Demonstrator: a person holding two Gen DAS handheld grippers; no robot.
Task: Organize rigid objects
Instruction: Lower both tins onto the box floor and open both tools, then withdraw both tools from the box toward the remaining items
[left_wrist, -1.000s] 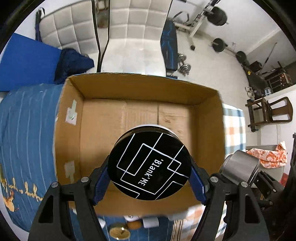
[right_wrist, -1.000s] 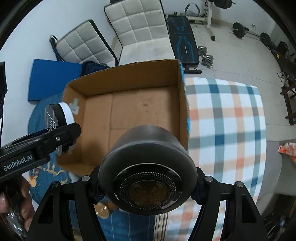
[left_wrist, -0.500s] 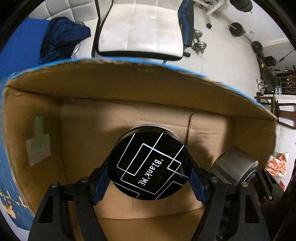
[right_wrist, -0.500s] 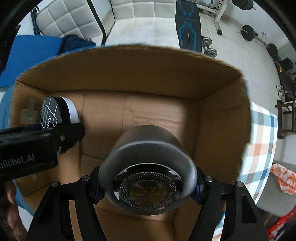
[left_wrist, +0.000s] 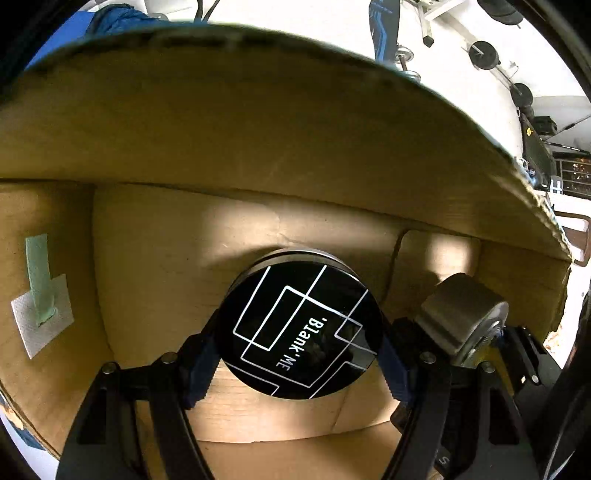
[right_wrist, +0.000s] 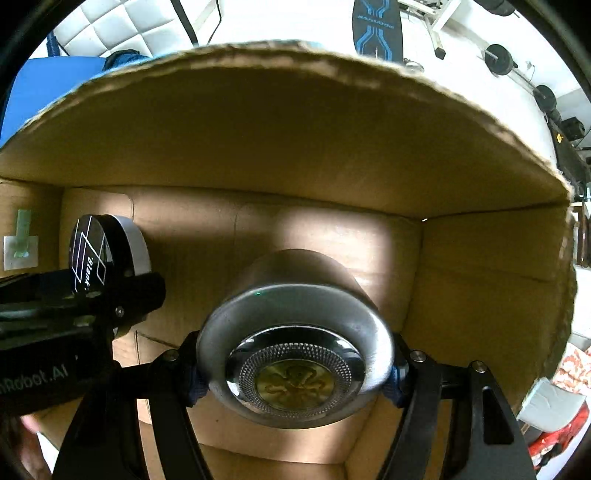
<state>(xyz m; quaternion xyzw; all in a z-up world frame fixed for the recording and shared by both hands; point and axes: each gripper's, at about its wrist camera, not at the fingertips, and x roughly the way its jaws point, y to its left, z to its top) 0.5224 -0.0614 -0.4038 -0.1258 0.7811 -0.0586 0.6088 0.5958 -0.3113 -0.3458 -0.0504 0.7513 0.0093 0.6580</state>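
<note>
we are hemmed in by the cardboard box (left_wrist: 258, 147): its far wall rises straight ahead of both grippers and its side walls close off the left and right. the left gripper (left_wrist: 299, 332) fills the left half of the box with its round black tin (left_wrist: 299, 332), and the right gripper (right_wrist: 295, 369) fills the right half with its grey metal cylinder (right_wrist: 295, 332). only a narrow gap separates them side by side, so we cannot pass sideways there. the bare box floor (right_wrist: 207, 243) ahead of the tin and the cylinder is free. the way up past the rim is open.
</note>
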